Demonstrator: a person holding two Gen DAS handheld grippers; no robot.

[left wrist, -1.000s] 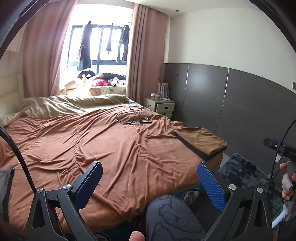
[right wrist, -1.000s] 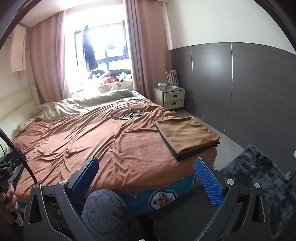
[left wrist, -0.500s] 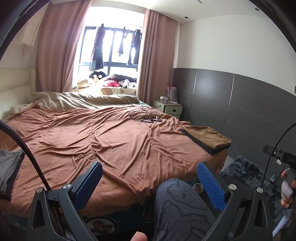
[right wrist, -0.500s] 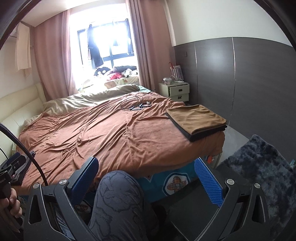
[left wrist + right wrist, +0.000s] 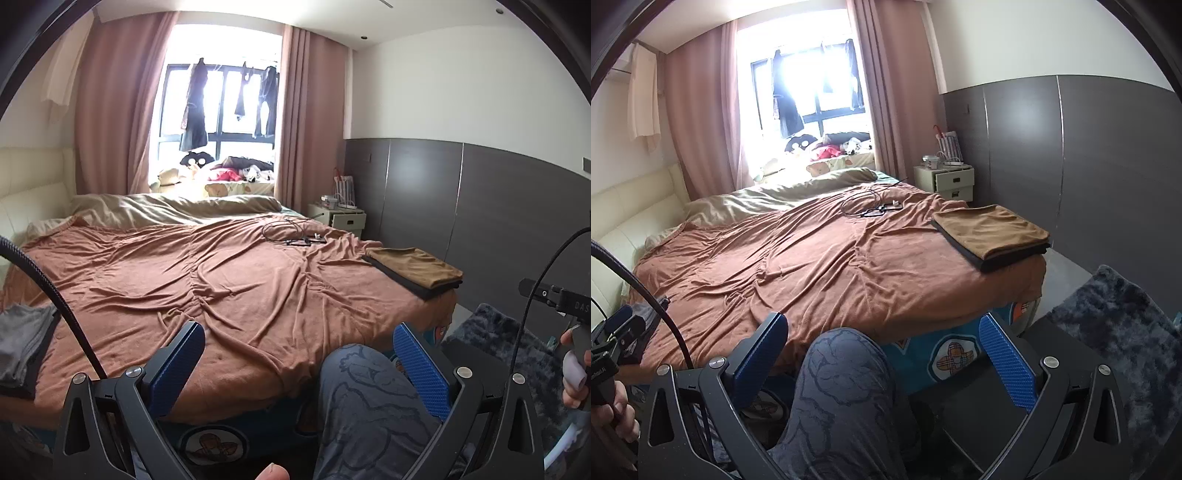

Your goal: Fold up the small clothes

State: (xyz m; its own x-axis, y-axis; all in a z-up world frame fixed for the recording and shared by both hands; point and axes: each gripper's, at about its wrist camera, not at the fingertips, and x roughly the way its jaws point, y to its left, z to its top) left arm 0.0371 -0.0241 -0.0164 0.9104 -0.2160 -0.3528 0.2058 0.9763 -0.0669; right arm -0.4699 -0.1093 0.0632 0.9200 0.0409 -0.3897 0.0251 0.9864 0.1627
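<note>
Hovering at the foot of the bed (image 5: 258, 295) above the person's knee (image 5: 842, 380), the left gripper (image 5: 299, 365) and right gripper (image 5: 882, 354) both hold their blue fingers (image 5: 1004, 362) wide with nothing between them. A grey garment pile (image 5: 18, 339) at the near left edge seems unfolded, judging by its loose lie. Farther right, the folded brown-and-black stack (image 5: 993, 232) on the corner looks finished.

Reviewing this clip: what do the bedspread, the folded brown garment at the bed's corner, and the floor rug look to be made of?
Bedspread: soft matte knit or fleece, judging by its fine draping creases. Folded brown garment: similar matte knit cloth, probably cotton, lying on a dark layer. Rug: dark, shaggy plush pile, mottled sheen.
</note>
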